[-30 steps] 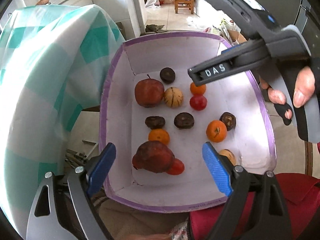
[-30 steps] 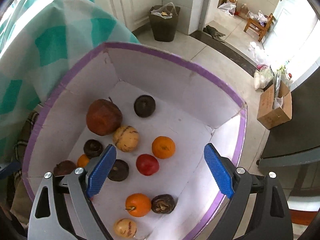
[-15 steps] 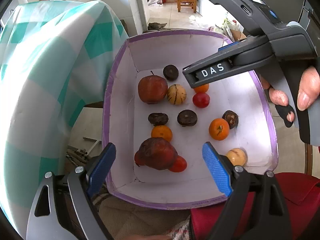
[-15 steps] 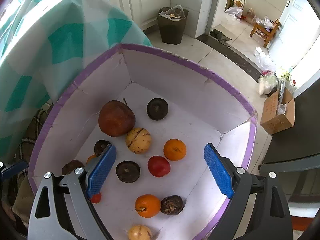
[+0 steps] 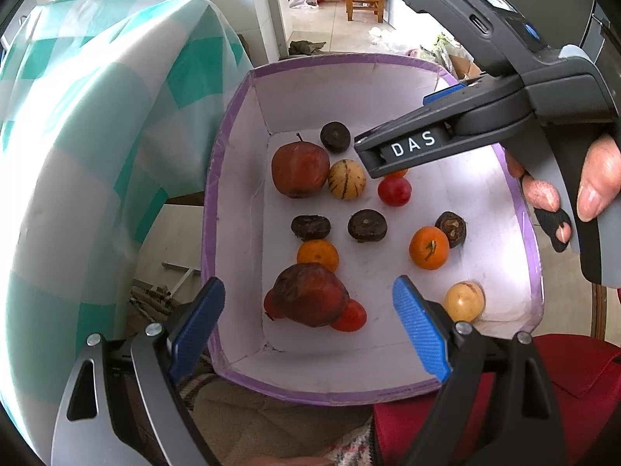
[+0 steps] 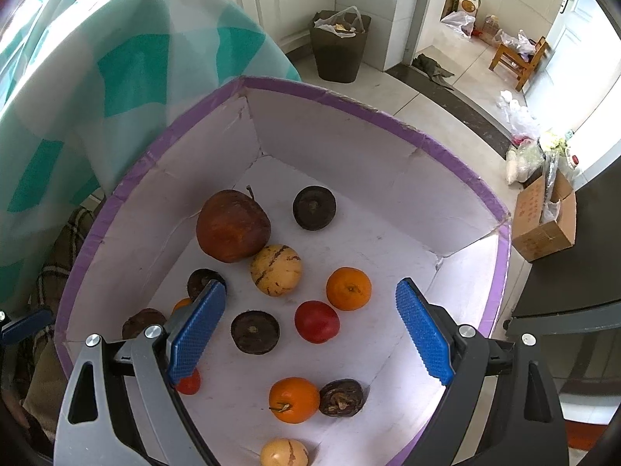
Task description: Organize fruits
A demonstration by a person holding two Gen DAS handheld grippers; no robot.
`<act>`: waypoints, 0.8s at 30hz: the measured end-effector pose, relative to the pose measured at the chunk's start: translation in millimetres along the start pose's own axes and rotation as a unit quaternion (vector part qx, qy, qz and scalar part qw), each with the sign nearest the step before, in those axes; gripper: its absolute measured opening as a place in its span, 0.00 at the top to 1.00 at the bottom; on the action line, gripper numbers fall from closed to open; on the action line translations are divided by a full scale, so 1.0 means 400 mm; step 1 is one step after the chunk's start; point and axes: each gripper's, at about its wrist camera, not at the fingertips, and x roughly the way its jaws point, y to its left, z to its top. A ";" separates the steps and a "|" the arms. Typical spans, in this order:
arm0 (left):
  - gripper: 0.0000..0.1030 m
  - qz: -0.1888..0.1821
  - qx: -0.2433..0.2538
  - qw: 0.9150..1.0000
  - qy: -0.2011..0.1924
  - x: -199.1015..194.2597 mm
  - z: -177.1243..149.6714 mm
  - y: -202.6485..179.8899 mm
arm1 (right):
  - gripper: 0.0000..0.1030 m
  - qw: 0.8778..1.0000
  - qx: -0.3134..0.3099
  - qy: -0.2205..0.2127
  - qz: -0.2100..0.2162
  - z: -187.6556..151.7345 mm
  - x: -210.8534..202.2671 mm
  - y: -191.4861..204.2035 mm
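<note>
Fruits lie scattered in the box (image 6: pixel 388 124): an apple (image 6: pixel 232 225) at the far left, a striped melon (image 6: pixel 275 270) just beside it, a tangerine (image 6: pixel 348 288) farther right.

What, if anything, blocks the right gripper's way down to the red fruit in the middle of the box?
Nothing visible. The right gripper hangs open above the box, and the red fruit lies bare below, apart from its neighbours.

The right claw (image 5: pixel 392 151) now hides most of the far orange (image 5: pixel 396 173).
</note>
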 end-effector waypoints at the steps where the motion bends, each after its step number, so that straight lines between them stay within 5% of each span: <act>1: 0.14 0.000 0.000 1.000 0.000 0.000 0.000 0.001 | 0.16 1.000 0.000 0.001 0.000 -0.001 0.002 0.001; 24: 0.13 -0.002 -0.005 1.000 0.011 0.011 -0.008 0.004 | 0.16 1.000 -0.002 0.015 0.006 -0.015 0.034 0.019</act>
